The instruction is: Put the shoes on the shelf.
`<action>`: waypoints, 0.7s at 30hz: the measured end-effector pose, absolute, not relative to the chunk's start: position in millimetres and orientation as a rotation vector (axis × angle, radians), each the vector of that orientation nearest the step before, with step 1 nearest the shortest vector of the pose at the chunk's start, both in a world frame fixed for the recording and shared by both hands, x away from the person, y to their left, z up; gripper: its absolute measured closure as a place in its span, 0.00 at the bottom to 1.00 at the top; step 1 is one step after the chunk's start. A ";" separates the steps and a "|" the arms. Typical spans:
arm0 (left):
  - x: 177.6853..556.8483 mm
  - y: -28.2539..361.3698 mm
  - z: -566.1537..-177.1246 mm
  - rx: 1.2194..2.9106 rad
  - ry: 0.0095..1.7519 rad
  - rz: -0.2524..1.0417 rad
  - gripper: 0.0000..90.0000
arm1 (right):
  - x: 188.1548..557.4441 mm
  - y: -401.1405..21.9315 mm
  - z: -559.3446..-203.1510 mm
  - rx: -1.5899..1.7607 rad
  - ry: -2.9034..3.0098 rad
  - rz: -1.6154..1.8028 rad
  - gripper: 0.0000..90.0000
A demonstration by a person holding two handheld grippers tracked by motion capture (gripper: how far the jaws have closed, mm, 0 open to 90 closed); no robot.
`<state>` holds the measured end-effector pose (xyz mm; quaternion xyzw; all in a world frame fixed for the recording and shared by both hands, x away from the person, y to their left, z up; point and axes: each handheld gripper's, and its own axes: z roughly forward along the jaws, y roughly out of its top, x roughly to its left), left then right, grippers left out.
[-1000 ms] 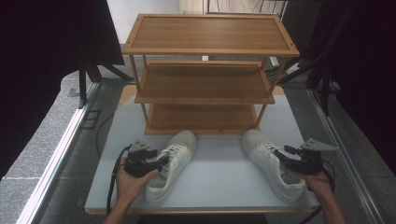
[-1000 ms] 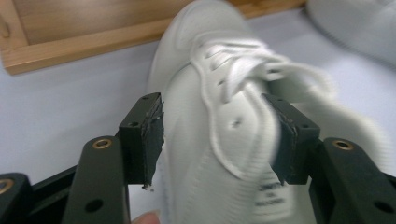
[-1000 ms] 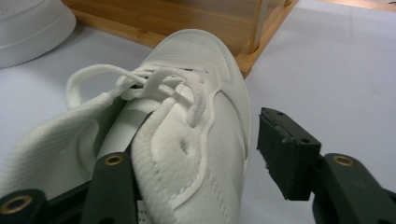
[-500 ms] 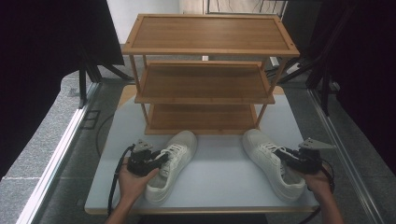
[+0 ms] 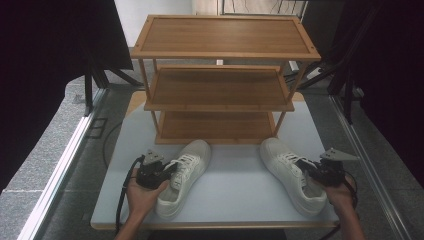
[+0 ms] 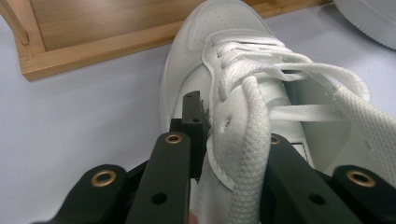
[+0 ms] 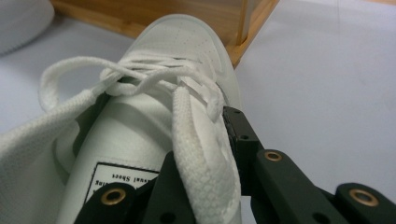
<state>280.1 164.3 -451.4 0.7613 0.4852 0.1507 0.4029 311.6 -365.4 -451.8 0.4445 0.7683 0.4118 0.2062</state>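
Two white sneakers on tabletop before wooden rack | left gripper [image 5: 167, 170] jaws just closed, pinching left sneaker [image 5: 182, 175] collar wall; right gripper [image 5: 306, 167] likewise on right sneaker [image 5: 291, 172] | light, soft uppers: collar flexes, may sag.

A recording lab or studio bay, not a home.

A plain pale table [image 5: 225, 200] stands alone on grey speckled floor [image 5: 45, 150], bearing a bare three-tier wooden rack [image 5: 222, 50] with two white shoes [image 5: 182, 175] laid out in front of it. Black curtains [image 5: 50, 60] hang to the left and right of the rack, closing the spot off like a staged set. A metal rail [image 5: 65, 155] runs along the floor left of the table, and black stand legs [image 5: 107, 77] spread beside the rack's left post. Cables [image 5: 122, 195] trail off the table's near edge. A person's hands hold black two-jaw tools with cameras on them, gear of a data-gathering rig.
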 end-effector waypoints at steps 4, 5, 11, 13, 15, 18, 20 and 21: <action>279.9 165.9 -451.2 1.896 1.222 0.355 0.90 | 310.9 -367.7 -451.9 1.256 2.127 1.172 0.93; 279.6 166.8 -450.5 1.886 1.224 0.340 0.90 | 310.6 -367.0 -451.6 1.252 2.124 1.168 0.93; 272.2 176.8 -437.3 1.790 1.206 0.283 0.90 | 304.5 -370.6 -450.4 1.326 2.000 1.316 0.93; 269.2 181.2 -430.7 1.748 1.192 0.267 0.90 | 302.0 -370.1 -447.9 1.327 1.984 1.354 0.93; 266.6 185.6 -424.5 1.701 1.177 0.248 0.90 | 299.8 -368.2 -443.8 1.320 1.981 1.373 0.93; 261.3 192.1 -418.7 1.632 1.165 0.221 0.90 | 296.1 -366.1 -438.8 1.319 1.968 1.403 0.93; 256.0 196.6 -417.4 1.576 1.151 0.207 0.90 | 293.0 -366.3 -438.1 1.346 1.936 1.440 0.93; 255.1 198.0 -416.9 1.565 1.148 0.201 0.90 | 291.6 -366.7 -438.0 1.363 1.918 1.460 0.93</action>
